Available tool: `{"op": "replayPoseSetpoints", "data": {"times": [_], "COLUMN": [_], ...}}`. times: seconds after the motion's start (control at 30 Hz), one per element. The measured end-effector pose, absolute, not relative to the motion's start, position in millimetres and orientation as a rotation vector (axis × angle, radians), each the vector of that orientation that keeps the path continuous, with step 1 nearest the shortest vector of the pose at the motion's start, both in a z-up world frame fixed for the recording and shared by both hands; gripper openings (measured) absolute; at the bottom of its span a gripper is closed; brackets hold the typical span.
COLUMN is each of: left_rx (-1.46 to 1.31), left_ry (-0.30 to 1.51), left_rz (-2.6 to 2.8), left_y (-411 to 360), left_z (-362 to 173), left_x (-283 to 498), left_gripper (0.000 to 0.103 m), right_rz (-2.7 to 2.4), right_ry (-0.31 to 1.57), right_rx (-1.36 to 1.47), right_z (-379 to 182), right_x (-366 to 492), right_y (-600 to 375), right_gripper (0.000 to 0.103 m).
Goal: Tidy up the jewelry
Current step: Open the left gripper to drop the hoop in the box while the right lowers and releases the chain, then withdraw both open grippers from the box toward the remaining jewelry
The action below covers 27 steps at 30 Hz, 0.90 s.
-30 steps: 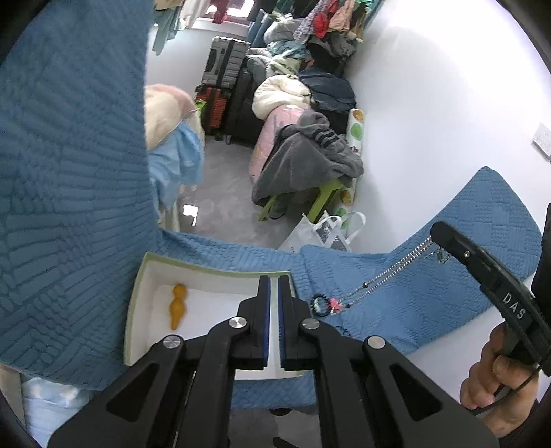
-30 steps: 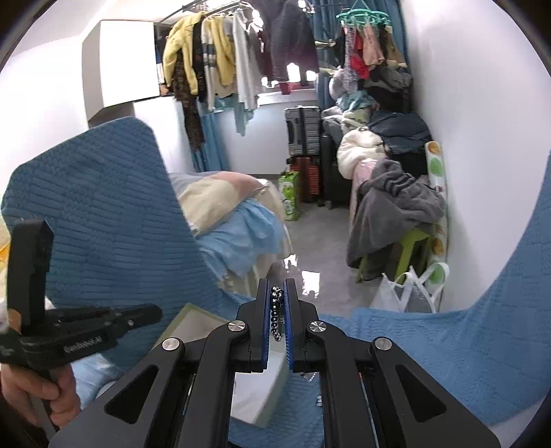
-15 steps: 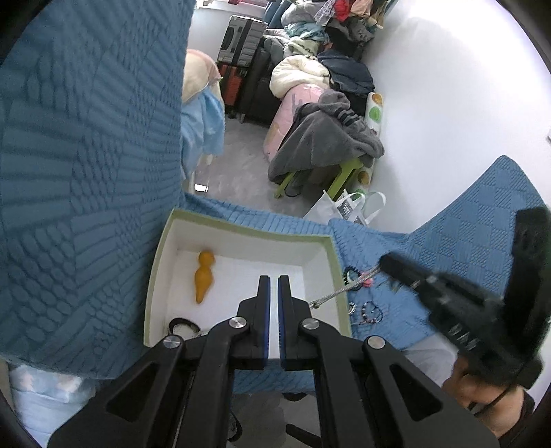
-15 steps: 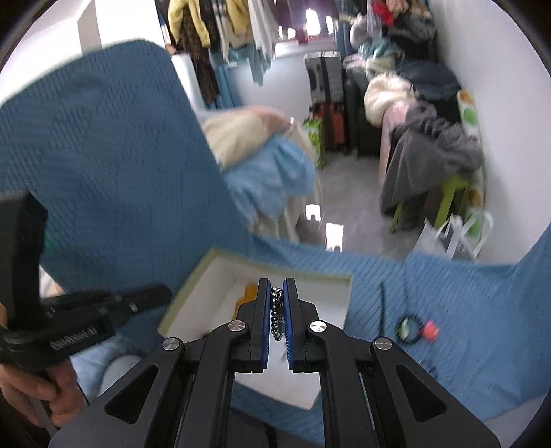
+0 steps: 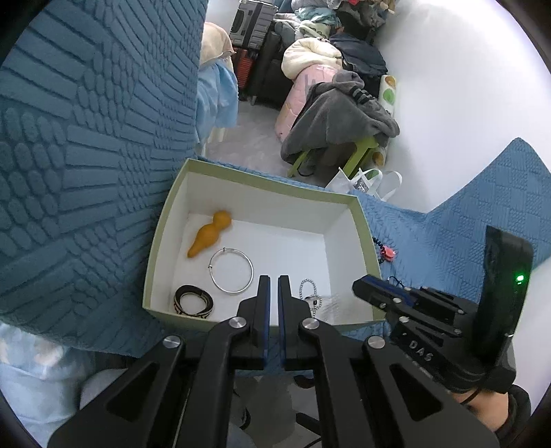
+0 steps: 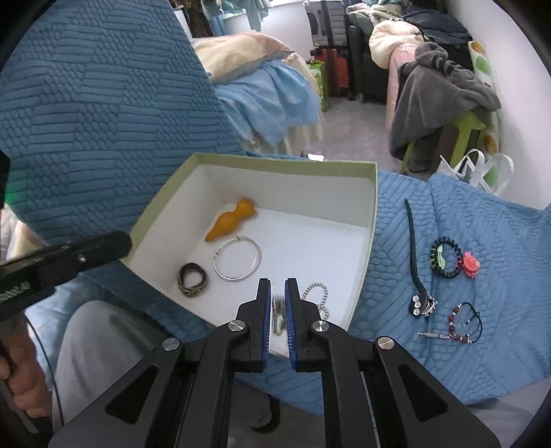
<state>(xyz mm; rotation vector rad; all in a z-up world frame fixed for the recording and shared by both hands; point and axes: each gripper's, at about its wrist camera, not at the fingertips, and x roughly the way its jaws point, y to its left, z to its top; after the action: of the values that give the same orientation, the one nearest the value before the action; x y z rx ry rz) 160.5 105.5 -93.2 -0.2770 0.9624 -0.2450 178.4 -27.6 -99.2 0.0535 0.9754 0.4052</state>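
Box already holds bangle, ring, pendant; right gripper, jaws parting, drops chain in; left gripper pressed together, empty; three bracelets left on cloth.

From my feed, a grey suitcase stands upright at the far wall, with a red case just below it. A grey fleece garment is draped over a lime-green stool; I see the same garment in the left view. Behind it, pale bedding lies heaped with dark clothes on top. A white tote bag leans at the white wall. Left of the grey floor, a light-blue blanket hangs off a bed under a cream pillow.
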Motion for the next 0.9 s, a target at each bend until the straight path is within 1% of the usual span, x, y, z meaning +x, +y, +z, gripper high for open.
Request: {"op": "replayPoseSetpoints", "data": {"times": [0.03, 0.07, 0.1, 0.3, 0.37, 0.43, 0.53, 0.6, 0.7, 0.77, 0.83, 0.9], "left_rx": [-0.277, -0.277, -0.280, -0.277, -0.270, -0.275, -0.275, -0.259, -0.237, -0.228, -0.221, -0.210], "left_ry": [0.957, 0.952, 0.944, 0.892, 0.870, 0.846, 0.808, 0.792, 0.774, 0.765, 0.759, 0.751], "left_rz": [-0.242, -0.240, -0.238, -0.238, -0.244, -0.246, -0.252, -0.261, -0.268, -0.278, -0.286, -0.290], "left_y": [106, 106, 105, 103, 99, 95, 85, 77, 63, 55, 46, 37], "left_z": [-91, -88, -84, -59, -48, -38, -23, -15, -7, -4, -2, -2], "left_x": [159, 160, 160, 155, 152, 150, 145, 143, 143, 144, 144, 144], "left_gripper": [0.003, 0.003, 0.003, 0.008, 0.012, 0.023, 0.034, 0.038, 0.048, 0.050, 0.055, 0.058], "right_rz": [0.406, 0.405, 0.410, 0.428, 0.425, 0.419, 0.408, 0.396, 0.372, 0.353, 0.338, 0.319], "right_ry": [0.960, 0.945, 0.925, 0.783, 0.750, 0.716, 0.674, 0.651, 0.627, 0.615, 0.607, 0.599], "right_rx": [0.046, 0.041, 0.042, 0.050, 0.049, 0.041, 0.029, 0.022, 0.015, 0.020, 0.027, 0.023], "right_z": [-93, -87, -80, -25, -12, 3, 21, 30, 38, 41, 42, 42], "right_x": [177, 177, 176, 163, 160, 155, 146, 142, 137, 135, 133, 129], "right_y": [-28, -27, -28, -38, -42, -48, -59, -68, -81, -92, -104, -112], "right_gripper": [0.012, 0.018, 0.020, 0.021, 0.021, 0.021, 0.021, 0.021, 0.021, 0.021, 0.021, 0.021]}}
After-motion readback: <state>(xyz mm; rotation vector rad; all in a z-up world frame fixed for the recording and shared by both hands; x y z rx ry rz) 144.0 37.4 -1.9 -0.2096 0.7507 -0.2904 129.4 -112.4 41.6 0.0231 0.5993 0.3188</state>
